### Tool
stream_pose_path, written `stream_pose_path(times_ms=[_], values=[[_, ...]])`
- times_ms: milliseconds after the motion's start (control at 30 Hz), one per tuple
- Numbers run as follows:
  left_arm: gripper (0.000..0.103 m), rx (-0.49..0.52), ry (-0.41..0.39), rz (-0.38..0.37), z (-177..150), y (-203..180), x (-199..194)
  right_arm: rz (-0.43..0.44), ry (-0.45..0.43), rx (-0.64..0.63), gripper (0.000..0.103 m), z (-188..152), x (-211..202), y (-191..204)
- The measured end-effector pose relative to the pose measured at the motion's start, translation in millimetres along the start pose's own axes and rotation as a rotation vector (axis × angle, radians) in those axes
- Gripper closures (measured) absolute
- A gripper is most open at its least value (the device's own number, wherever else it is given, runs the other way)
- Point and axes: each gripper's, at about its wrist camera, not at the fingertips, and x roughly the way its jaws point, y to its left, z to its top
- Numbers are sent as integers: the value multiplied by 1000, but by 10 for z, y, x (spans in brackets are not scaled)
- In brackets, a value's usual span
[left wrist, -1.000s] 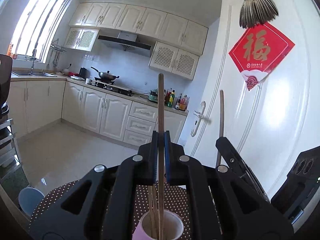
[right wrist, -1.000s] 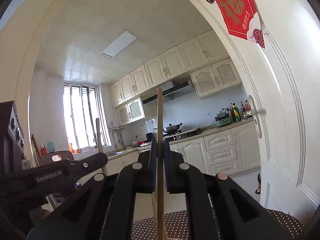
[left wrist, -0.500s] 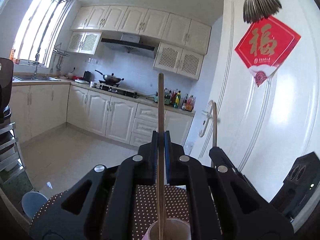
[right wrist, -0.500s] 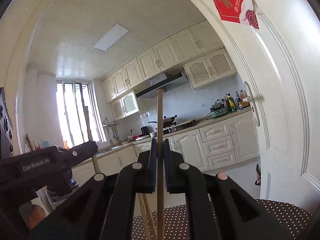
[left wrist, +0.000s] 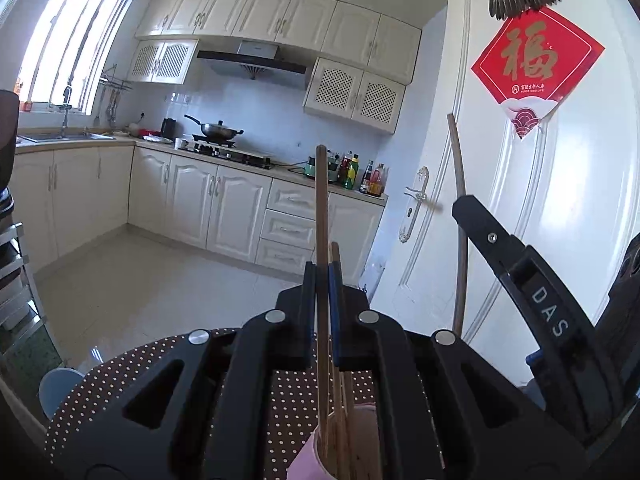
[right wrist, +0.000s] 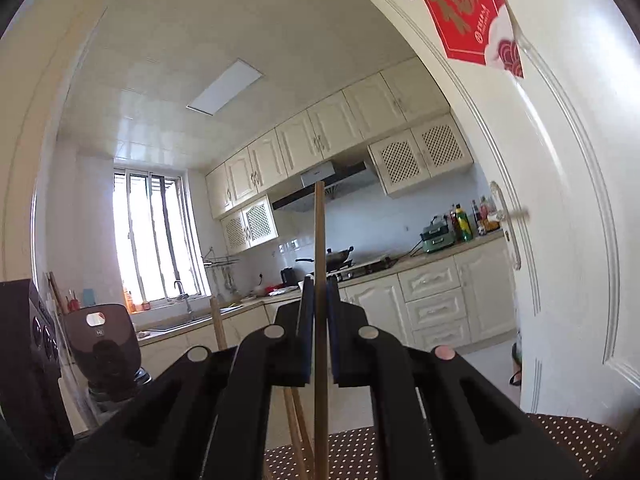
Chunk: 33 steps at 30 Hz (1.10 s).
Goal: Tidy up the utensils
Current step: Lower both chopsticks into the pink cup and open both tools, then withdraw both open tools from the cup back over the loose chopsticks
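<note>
Pinching a single wooden chopstick (left wrist: 321,208) upright, the left gripper (left wrist: 322,280) has its jaws closed hard against the shaft partway up, so the blunt top rises well above the pads and the thin lower end reaches down into a pink cup (left wrist: 310,454) standing near the front edge of the dotted tablecloth (left wrist: 120,376). Other chopsticks (left wrist: 340,400) already stand in that cup, just beside the held one. To the right, the right gripper (left wrist: 464,210) shows from the side with its own stick (left wrist: 458,168) pointing up, apart from the cup.

From the right wrist, the right gripper (right wrist: 318,300) is likewise clamped shut on one chopstick (right wrist: 319,240), held vertical between the blue-edged pads, with much of its length above and the rest running down toward the cloth (right wrist: 568,432). The cup cannot be seen here; two leaning sticks (right wrist: 298,420) pass just left of the held one.

These sticks look light, stiff and smooth, liable to swivel in a narrow pinch. A grip near the middle, as both now have, seems best for steering the tip into the cup.
</note>
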Motion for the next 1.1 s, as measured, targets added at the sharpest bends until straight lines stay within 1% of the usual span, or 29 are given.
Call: stream_pose_path(times_ms=[33,100,233,267,333,433,500,600,700,733,767,800,833,867,900,967,1000,1033,1067,1100], values=[[96,-7,14,-14,-27,27,18,-8,-7,-12,98,-33,10,7],[96,-11,34,-19,-69,43,49,-21,-1,-27,98,-99,15,12],[95,-13,75,-22,-153,93,111,-71,49,-59,98,-202,81,-29],[95,-16,85,-26,-167,103,124,-72,62,-46,98,-217,85,-64],[95,-22,97,-37,-184,120,131,-83,71,-18,98,-200,68,-116],[94,-10,101,-26,-235,119,126,-108,90,-57,98,-206,38,-125],[94,4,110,-13,-269,105,128,-104,117,-68,97,-252,4,-141],[94,10,132,-19,-327,89,135,-100,156,-79,97,-323,-24,-151],[93,46,124,8,-359,57,100,-94,183,-81,96,-342,-36,-158],[91,55,123,14,-365,49,87,-93,194,-81,96,-345,-48,-162],[83,69,136,17,-374,37,84,-88,202,-79,96,-340,-54,-167],[71,81,154,20,-381,30,91,-84,210,-76,96,-348,-66,-174],[62,86,174,19,-394,29,90,-78,224,-74,96,-353,-78,-182],[47,84,182,9,-397,33,83,-74,238,-73,96,-363,-87,-187],[46,80,187,-6,-405,42,63,-70,255,-70,96,-372,-103,-202],[46,87,197,8,-407,38,20,-67,270,-59,95,-376,-153,-230],[46,92,194,22,-409,39,-8,-68,277,-56,92,-373,-175,-241],[46,97,192,34,-418,43,-40,-72,286,-55,84,-366,-202,-252],[46,99,195,39,-425,46,-57,-76,293,-54,78,-359,-235,-264],[45,98,200,42,-436,55,-77,-79,297,-54,65,-350,-269,-274]])
